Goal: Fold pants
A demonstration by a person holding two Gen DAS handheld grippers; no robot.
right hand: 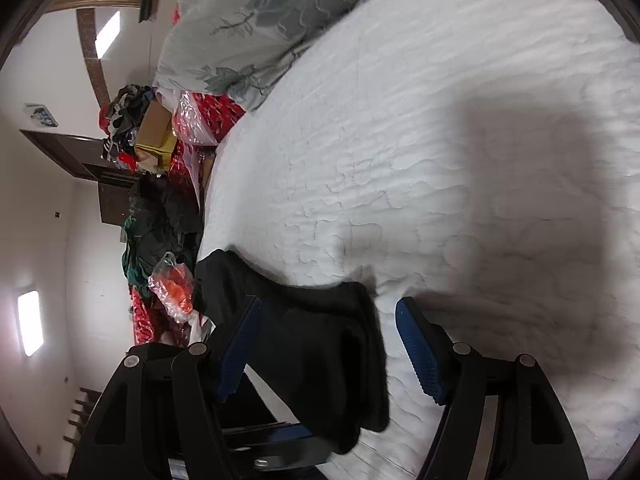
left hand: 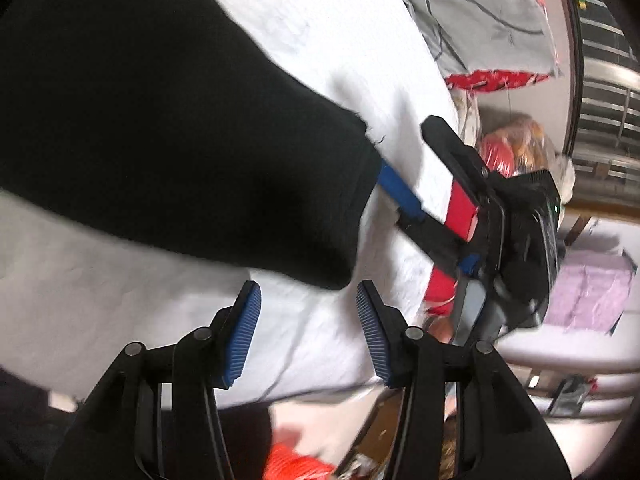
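Across the white bed (right hand: pixel 460 140), the black pants (left hand: pixel 168 140) fill the upper left of the left view. Your left tool (left hand: pixel 308 332) is apart, holding nothing; your right tool (right hand: pixel 328 344) is also apart, with the hem between its fingers. If you close it too shallow, the cloth may slip out.

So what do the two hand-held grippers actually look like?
Both match: the left hand-held gripper and right hand-held gripper have black plastic linkage arms with silver pivot pins and blue ribbed pads. The left wrist view also shows red on the right one's body.
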